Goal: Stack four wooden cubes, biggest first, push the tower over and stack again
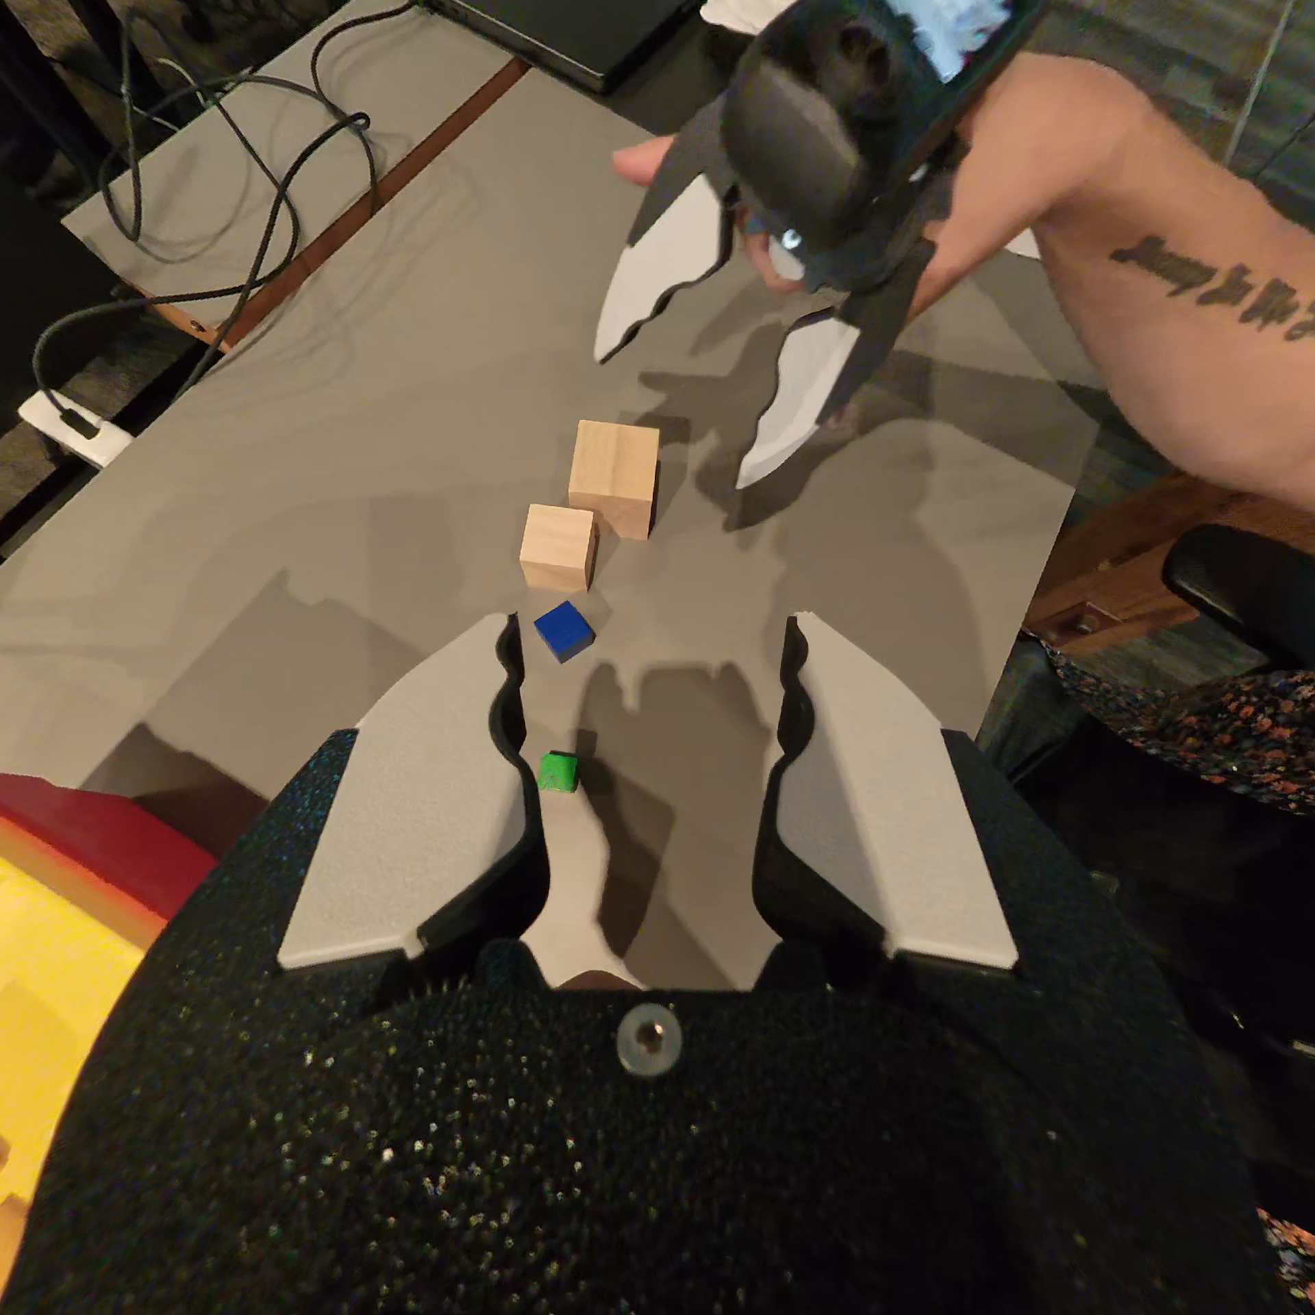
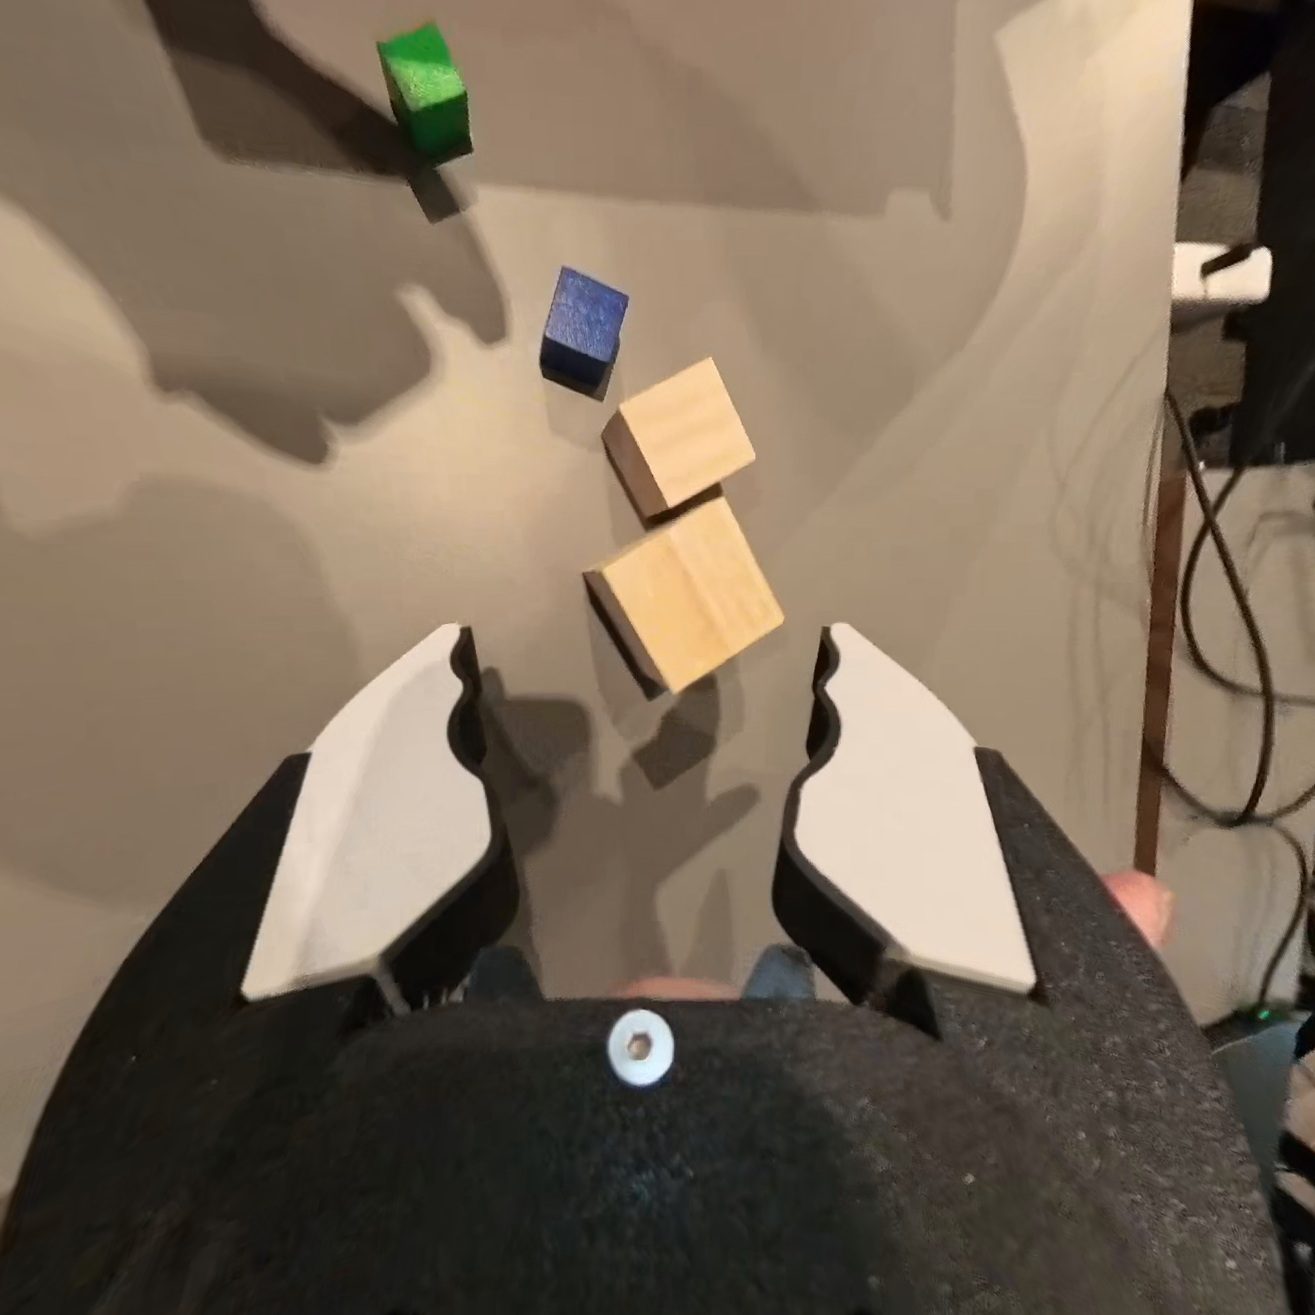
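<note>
Four cubes lie in a row on the grey table [image 1: 356,427]. In the left wrist view they are a small green cube [image 1: 558,771], a blue cube [image 1: 563,630], a plain wooden cube [image 1: 558,546] and a larger wooden cube [image 1: 615,477]. My left gripper [image 1: 653,620] is open and empty above the table, with the green cube between its fingers below. My right gripper [image 2: 646,632] is open and empty, just short of the larger wooden cube [image 2: 687,594]. Beyond it are the smaller wooden cube [image 2: 679,435], the blue cube [image 2: 583,324] and the green cube [image 2: 425,89]. The right gripper [image 1: 669,416] also shows in the left wrist view, held by a hand.
A red and yellow object [image 1: 64,889] lies at the lower left. Black cables [image 1: 235,178] and a dark laptop [image 1: 569,28] sit at the far side. A person's forearm [image 1: 1174,320] reaches in from the right. The table's edge [image 2: 1167,498] runs on the right, with cables [image 2: 1224,569] past it. There is about 20 cm between the tips of the two grippers.
</note>
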Demonstrator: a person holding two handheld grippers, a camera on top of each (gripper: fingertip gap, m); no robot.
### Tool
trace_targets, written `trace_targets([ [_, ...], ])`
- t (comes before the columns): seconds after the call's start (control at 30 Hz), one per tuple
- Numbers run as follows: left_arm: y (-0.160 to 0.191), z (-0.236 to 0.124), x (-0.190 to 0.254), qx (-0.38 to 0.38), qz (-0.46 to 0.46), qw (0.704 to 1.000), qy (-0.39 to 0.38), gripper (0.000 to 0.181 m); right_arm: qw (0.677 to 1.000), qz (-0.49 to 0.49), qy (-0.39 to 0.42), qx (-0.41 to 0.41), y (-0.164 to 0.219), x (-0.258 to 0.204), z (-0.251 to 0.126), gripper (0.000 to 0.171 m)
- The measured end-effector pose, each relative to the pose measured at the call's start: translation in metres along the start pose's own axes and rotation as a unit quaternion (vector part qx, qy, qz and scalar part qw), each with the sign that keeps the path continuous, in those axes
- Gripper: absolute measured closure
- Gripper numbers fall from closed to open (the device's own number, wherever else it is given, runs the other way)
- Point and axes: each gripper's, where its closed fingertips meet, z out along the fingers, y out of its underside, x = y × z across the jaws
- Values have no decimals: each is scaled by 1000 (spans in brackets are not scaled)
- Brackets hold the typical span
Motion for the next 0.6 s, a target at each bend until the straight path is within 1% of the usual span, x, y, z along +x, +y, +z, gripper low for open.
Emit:
trace_targets([
  [0.07, 0, -3, -1, 3, 0, 1000, -1, 112, 999, -33, -17, -9, -11, 3, 9, 82],
  [0.17, 0, -7, -5, 8, -2, 1000, -3, 112, 996, -81, -40, -20, -27, 8, 24, 87],
  [0.27, 1, -10, -9, 11, -5, 1000, -4, 112, 990, -114, -66, -40, -36, 12, 41, 89],
  [0.47, 3, -14, -16, 16, -9, 1000, -5, 112, 978, -161, -114, -75, -38, 13, 77, 97],
  [0.6, 6, -16, -20, 17, -13, 1000, -7, 112, 971, -176, -134, -92, -31, 10, 96, 100],
])
